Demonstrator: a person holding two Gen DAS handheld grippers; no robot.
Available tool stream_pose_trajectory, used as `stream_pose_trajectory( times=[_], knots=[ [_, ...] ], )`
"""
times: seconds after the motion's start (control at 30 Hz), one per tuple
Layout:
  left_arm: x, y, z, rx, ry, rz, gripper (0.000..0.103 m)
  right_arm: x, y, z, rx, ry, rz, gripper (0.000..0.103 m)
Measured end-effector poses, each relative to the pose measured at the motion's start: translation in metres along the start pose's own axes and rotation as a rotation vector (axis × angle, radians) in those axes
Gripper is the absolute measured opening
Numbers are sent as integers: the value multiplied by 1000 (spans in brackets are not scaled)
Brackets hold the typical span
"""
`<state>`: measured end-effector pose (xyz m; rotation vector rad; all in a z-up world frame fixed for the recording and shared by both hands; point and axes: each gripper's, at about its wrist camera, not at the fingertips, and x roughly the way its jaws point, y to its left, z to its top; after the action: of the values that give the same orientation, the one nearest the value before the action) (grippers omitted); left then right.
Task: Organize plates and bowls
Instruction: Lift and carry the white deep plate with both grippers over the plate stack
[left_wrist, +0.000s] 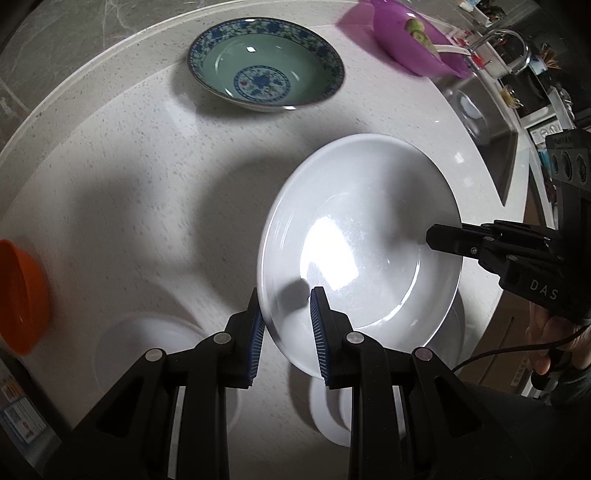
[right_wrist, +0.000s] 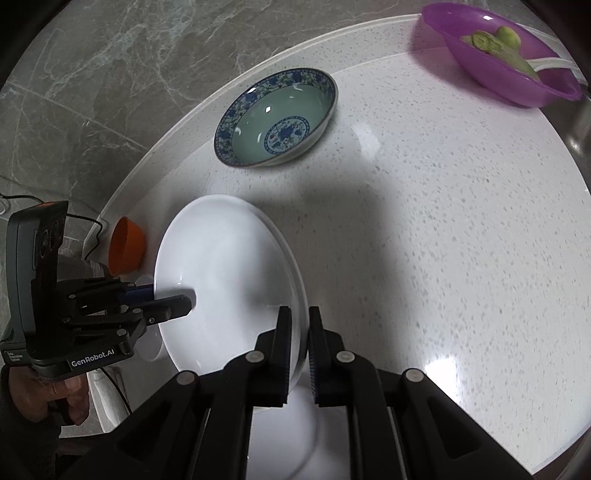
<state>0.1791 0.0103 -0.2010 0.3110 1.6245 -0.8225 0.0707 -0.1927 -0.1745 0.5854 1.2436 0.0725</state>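
A white plate is held above the counter by both grippers. My left gripper is shut on its near-left rim, one finger inside and one outside. My right gripper is shut on the opposite rim of the same white plate; its finger also shows in the left wrist view. A blue-patterned green bowl sits farther back, also in the right wrist view. More white dishes lie under the held plate.
An orange bowl is at the left counter edge, also seen in the right wrist view. A purple bowl with green fruit sits at the back right. A sink with faucet lies to the right.
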Motion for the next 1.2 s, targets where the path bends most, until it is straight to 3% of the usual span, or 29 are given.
stream_pose_trajectory(
  times=[0.8,1.2],
  knots=[
    [12,-61,-111,-53,17,-53,22,-24,-18,-92,1,73,16,11],
    [31,-59,-130,-94,4,-45,22,-8,-31,-115,8,108,-6,11]
  ],
)
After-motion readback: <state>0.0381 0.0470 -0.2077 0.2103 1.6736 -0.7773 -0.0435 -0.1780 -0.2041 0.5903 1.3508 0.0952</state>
